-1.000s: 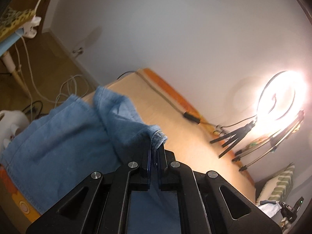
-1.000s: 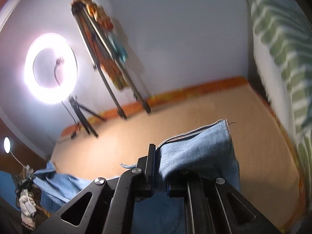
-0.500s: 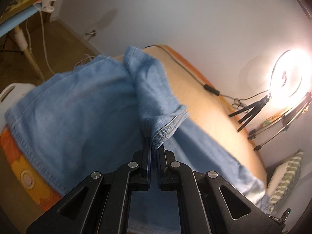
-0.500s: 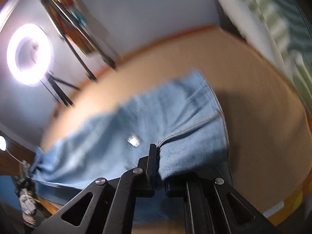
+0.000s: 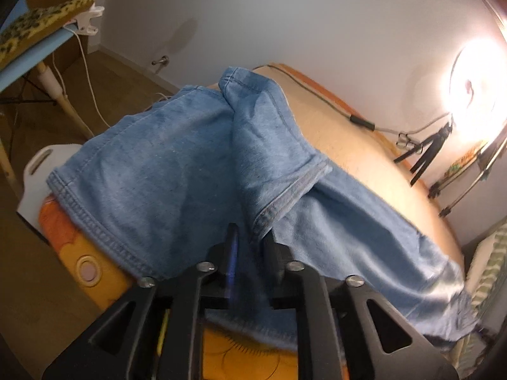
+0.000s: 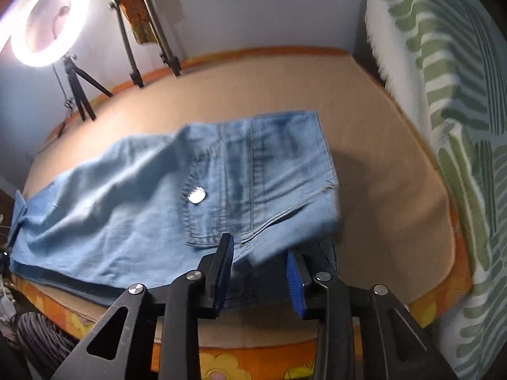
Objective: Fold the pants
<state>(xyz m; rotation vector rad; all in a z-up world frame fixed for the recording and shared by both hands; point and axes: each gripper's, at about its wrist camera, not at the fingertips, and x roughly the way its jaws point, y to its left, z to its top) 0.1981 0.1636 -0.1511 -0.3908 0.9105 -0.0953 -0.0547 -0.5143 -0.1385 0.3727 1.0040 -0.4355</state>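
Both my grippers, left (image 5: 250, 247) and right (image 6: 258, 262), just opened, dropping the pants (image 6: 133, 202) folded lengthwise on the bed (image 6: 380, 158).

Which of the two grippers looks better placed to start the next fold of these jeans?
Probably the left gripper: its open fingers sit right at the cuff hem of the jeans, so closing would grab it. The right gripper is open near the waist, where denim already lies flat.
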